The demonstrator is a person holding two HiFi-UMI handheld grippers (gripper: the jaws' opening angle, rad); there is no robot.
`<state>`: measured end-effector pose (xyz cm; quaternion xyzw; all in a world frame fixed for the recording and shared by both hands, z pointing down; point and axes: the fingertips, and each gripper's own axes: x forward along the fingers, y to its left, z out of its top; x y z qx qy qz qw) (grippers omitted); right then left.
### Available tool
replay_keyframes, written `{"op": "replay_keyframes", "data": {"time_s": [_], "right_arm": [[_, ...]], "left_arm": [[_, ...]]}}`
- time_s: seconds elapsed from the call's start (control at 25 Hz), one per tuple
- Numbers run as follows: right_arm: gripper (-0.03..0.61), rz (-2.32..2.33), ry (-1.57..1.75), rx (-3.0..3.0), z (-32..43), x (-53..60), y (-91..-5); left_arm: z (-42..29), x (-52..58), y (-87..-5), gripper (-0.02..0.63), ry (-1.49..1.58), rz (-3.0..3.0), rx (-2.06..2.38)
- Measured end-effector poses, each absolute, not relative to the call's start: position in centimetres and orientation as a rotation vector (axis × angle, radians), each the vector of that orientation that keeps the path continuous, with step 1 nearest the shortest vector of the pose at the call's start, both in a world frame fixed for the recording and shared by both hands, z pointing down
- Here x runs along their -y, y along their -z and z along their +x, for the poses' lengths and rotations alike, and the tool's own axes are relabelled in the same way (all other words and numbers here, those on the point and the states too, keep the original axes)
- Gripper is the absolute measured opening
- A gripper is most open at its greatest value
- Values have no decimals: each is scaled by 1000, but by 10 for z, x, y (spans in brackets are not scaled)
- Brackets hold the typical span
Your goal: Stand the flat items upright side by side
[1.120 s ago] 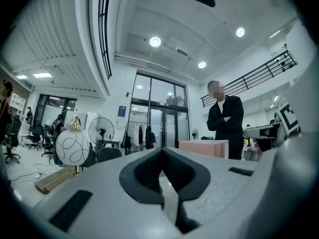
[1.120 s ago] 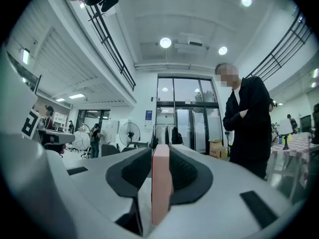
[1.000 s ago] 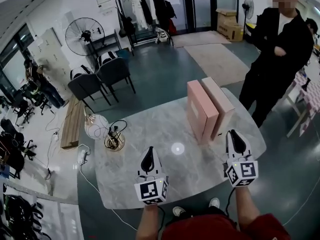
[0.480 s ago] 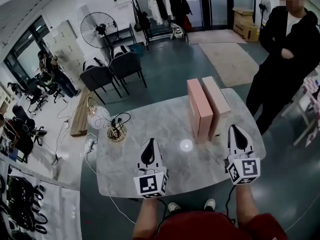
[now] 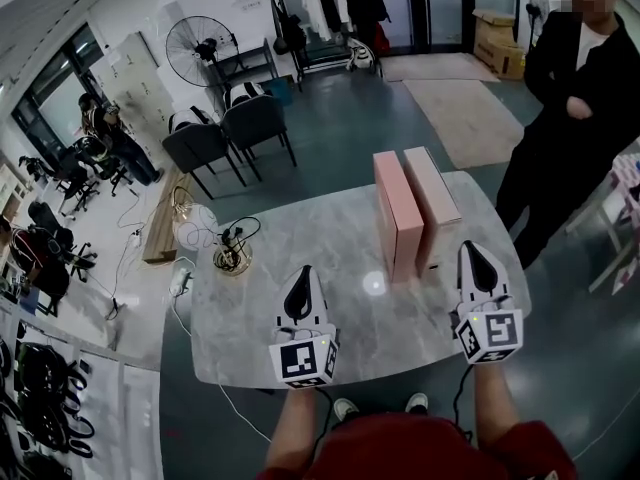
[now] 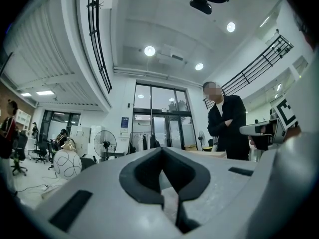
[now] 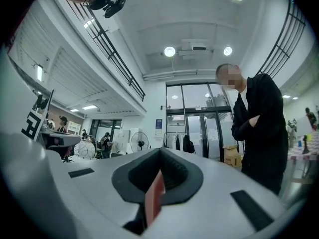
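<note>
though shut, both tools [image 5: 304, 271] [image 5: 469, 248] near level

Boxes [image 5: 398, 223] side by side on table [image 5: 300, 253]

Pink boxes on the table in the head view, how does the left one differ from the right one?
Colour: the left box is a deeper salmon pink, while the right box looks paler.
Place: the left box stands nearer the middle of the table; the right box stands toward the edge by the standing person.
Shared: both stand upright on a long edge, close side by side and parallel.
</note>
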<state>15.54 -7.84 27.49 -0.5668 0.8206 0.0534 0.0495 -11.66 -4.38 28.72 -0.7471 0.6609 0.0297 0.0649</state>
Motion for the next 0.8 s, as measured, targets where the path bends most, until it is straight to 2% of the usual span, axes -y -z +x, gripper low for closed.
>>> {"op": "replay_keyframes", "data": {"time_s": [0.8], "right_arm": [[-2,-1746,-139,-2525,166,79,-286]], "left_arm": [[-105,48,-294,3,-75,-2284,-1990]]}}
